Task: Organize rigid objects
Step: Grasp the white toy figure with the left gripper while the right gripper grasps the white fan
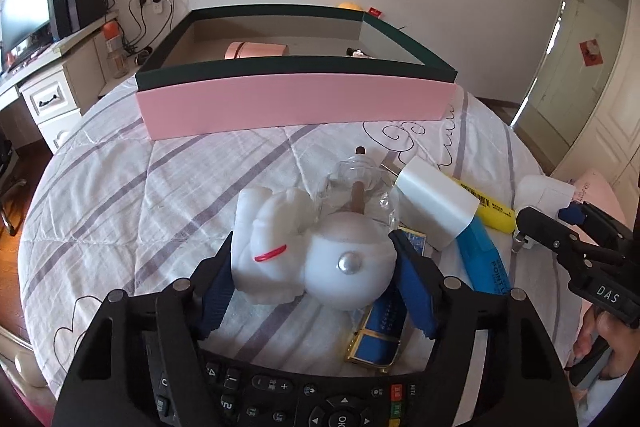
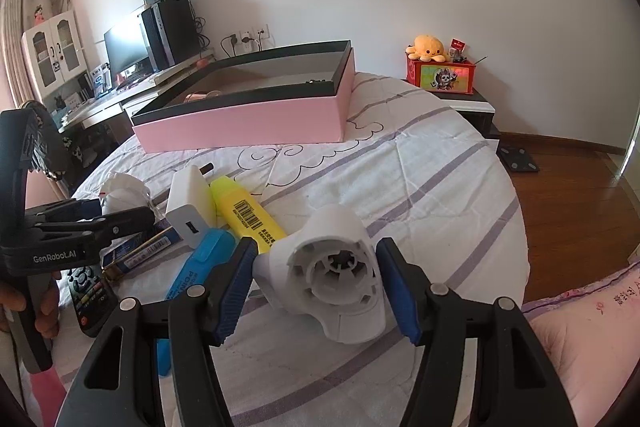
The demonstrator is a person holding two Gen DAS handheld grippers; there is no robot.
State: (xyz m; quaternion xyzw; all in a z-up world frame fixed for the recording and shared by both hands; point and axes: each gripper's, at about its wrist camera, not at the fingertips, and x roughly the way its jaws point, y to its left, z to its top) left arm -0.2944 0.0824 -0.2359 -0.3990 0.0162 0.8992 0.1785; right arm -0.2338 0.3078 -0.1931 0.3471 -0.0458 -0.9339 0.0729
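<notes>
A remote [image 1: 280, 399] is lying nearest my left camera, under the left tongs [image 1: 316, 259], whose blue pads are bracketing a white figurine [image 1: 312, 259] on the bed [image 1: 120, 195]. The pads are sitting just beside it on both sides; I cannot tell whether they are pressing yet, so I am treating the grip as unconfirmed. Right behind the figurine a clear glass bottle [image 1: 360, 179] is lying, touching or nearly touching it, and a blue tin [image 1: 380, 331] is lying under the right-hand pad.

My right tongs [image 2: 316, 287] are standing released around a white plastic part [image 2: 336, 267], with gaps showing on both sides. A blue marker [image 2: 196, 271] and a yellow highlighter [image 2: 244, 215] are lying just beside the left pad, with a white charger [image 2: 188, 203] behind them.

The pink box [image 1: 296, 103] is waiting open at the far side of the bed, a pink roll [image 1: 256, 50] already inside.

I am judging the risks thus: the figurine is rounded and lumpy, so it may twist out as I lift; lifting may drag the bottle and set it rolling; the right-hand pad may catch the tin. On the right, closing may pinch the marker along with the part, and the part's curved shell may squirt forward. The quilt is soft, so things may tip.
</notes>
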